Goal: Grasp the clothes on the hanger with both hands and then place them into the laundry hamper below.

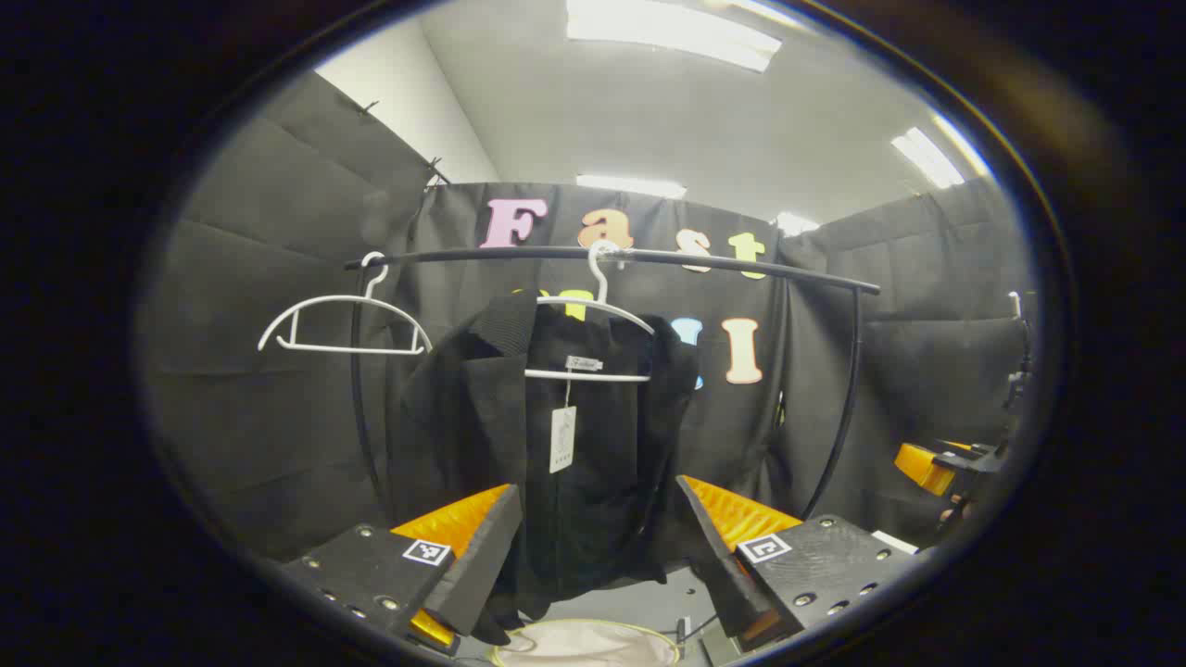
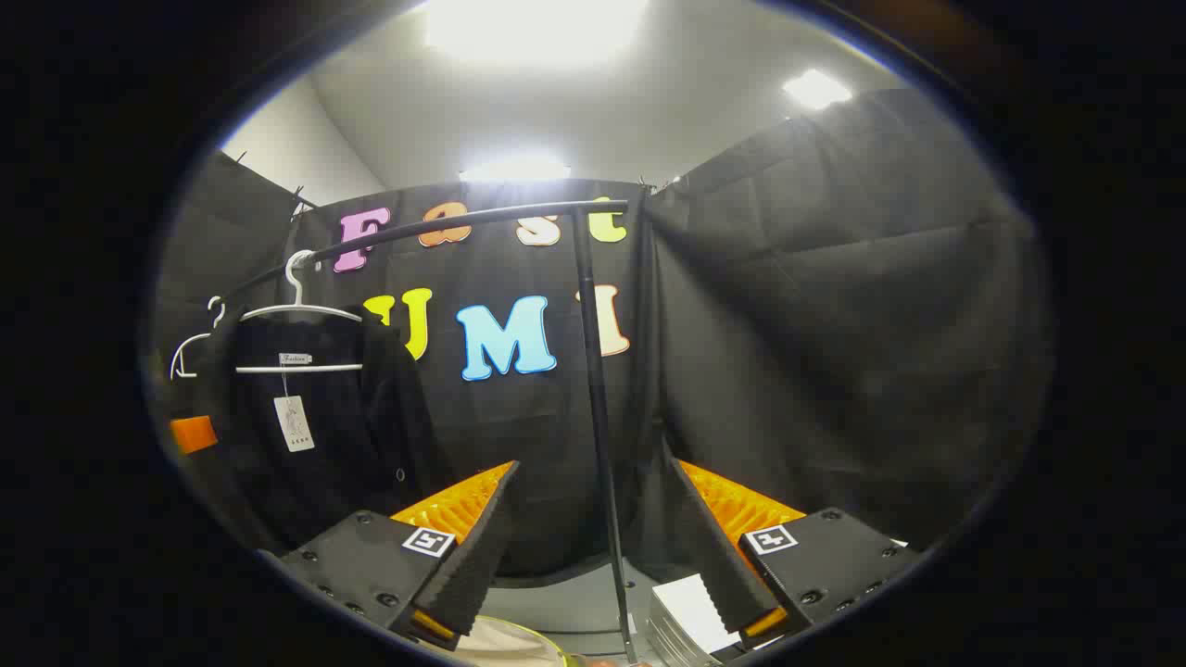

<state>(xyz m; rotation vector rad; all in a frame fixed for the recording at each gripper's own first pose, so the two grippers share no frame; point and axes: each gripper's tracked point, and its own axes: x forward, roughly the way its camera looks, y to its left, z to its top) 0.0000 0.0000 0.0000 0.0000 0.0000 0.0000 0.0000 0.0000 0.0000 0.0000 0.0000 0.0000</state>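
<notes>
Currently each hand-held gripper, left (image 1: 593,547) and right (image 2: 593,547), gapes wide, holding nothing.

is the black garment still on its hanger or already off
On. The black garment hangs from the white hanger hooked over the rack rail; both hand-held grippers are open and apart from it.

you had very little readable text in front of you. a small label (image 1: 584,363) sat at the neck of the black garment (image 1: 593,463) on the white hanger (image 1: 593,324), with cursive script too small to make out. a paper tag (image 1: 562,439) hung below it on a string, its print too fine to read. in the right gripper view the same tag (image 2: 295,423) was no clearer. square black-and-white markers (image 1: 427,552) stood on the gripper bodies, carrying a pattern rather than words.
</notes>
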